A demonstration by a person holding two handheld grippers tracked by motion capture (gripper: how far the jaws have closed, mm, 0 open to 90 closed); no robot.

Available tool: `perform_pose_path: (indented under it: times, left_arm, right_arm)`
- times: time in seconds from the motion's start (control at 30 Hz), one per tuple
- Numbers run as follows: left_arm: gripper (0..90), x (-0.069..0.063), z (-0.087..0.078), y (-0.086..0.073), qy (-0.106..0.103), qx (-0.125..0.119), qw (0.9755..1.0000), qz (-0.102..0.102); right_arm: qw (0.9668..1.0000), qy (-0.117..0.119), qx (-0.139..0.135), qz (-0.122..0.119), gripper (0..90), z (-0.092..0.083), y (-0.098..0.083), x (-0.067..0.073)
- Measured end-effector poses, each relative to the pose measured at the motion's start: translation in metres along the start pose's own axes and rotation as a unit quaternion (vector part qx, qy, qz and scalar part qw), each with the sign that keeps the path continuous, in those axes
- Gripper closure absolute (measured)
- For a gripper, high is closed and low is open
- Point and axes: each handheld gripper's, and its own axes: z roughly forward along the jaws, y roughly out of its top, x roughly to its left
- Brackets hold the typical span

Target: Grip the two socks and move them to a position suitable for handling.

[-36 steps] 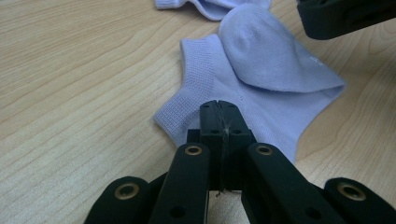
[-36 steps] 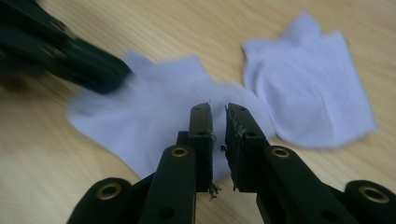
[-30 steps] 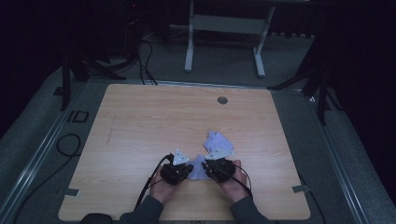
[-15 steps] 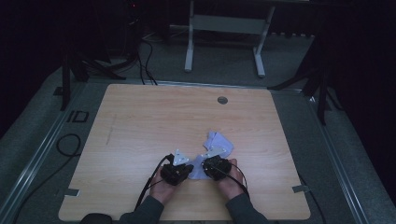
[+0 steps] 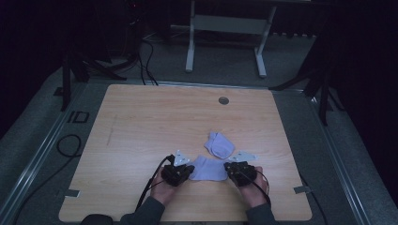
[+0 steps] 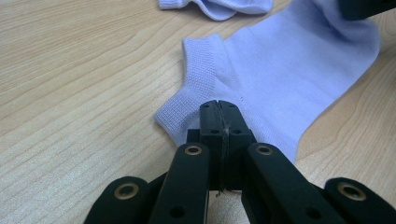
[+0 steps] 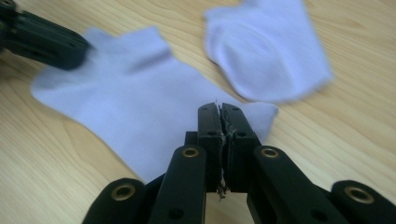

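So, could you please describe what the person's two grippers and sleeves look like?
Both the left gripper and the right gripper are black, each with two flat jaws on arms fitted with brass-coloured rivets. A grey three-cornered plate sits on top of each, and a black cable trails back from each. The person's sleeves are dark grey.

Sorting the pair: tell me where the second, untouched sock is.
In the high view, the second sock lies just beyond the flat sock, toward the right gripper, near the table's front middle.

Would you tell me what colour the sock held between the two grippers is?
Pale lilac-blue, plain; the sock shows best in the left gripper view.
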Motion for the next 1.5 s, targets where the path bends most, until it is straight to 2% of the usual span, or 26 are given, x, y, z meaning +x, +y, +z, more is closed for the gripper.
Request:
perform_pose_path:
  times: [0.23, 0.53, 0.6, 0.7, 0.87, 1.07, 1.2, 1.3, 1.4, 1.5]
  left_arm:
    - [89.5, 0.0, 0.0, 0.0, -0.001, -0.001, 1.0, -0.001]
    - [89.4, 0.0, 0.0, 0.0, -0.002, -0.001, 1.0, -0.001]
    - [89.4, 0.001, 0.0, 0.0, -0.002, 0.0, 1.0, -0.002]
    - [89.3, 0.001, 0.0, 0.0, -0.002, 0.0, 1.0, -0.002]
    - [87.0, 0.0, 0.0, 0.0, -0.001, -0.001, 1.0, 0.001]
    - [80.7, 0.0, -0.003, 0.002, -0.004, -0.011, 0.9999, 0.0]
    - [79.6, 0.004, -0.01, 0.004, -0.003, -0.023, 0.9997, -0.006]
    - [79.0, 0.008, -0.013, 0.005, 0.0, -0.027, 0.9996, -0.008]
    - [78.8, 0.01, -0.014, 0.005, 0.002, -0.029, 0.9995, -0.012]
    - [78.8, 0.011, -0.015, 0.005, 0.003, -0.03, 0.9995, -0.013]
  right_arm:
    - [0.999, -0.012, 0.02, 0.037, 81.4, -0.008, -0.02, -0.02]
    - [0.996, -0.045, 0.041, 0.066, 77.9, -0.006, -0.025, -0.034]
    - [0.9957, -0.046, 0.037, 0.071, 77.4, -0.008, -0.026, -0.036]
    - [0.9961, -0.046, 0.017, 0.073, 77.1, -0.015, -0.023, -0.038]
    - [0.9987, -0.027, -0.012, 0.042, 75.7, -0.018, -0.005, -0.032]
    - [0.9996, -0.012, -0.018, -0.018, 75.8, -0.001, 0.023, -0.019]
    - [0.9991, -0.005, -0.008, -0.04, 75.8, 0.015, 0.035, -0.015]
    - [0.9977, 0.002, 0.005, -0.068, 75.7, 0.027, 0.042, -0.009]
    - [0.9963, 0.015, 0.025, -0.081, 75.7, 0.039, 0.047, -0.005]
    - [0.9952, 0.016, 0.038, -0.089, 75.4, 0.049, 0.05, -0.003]
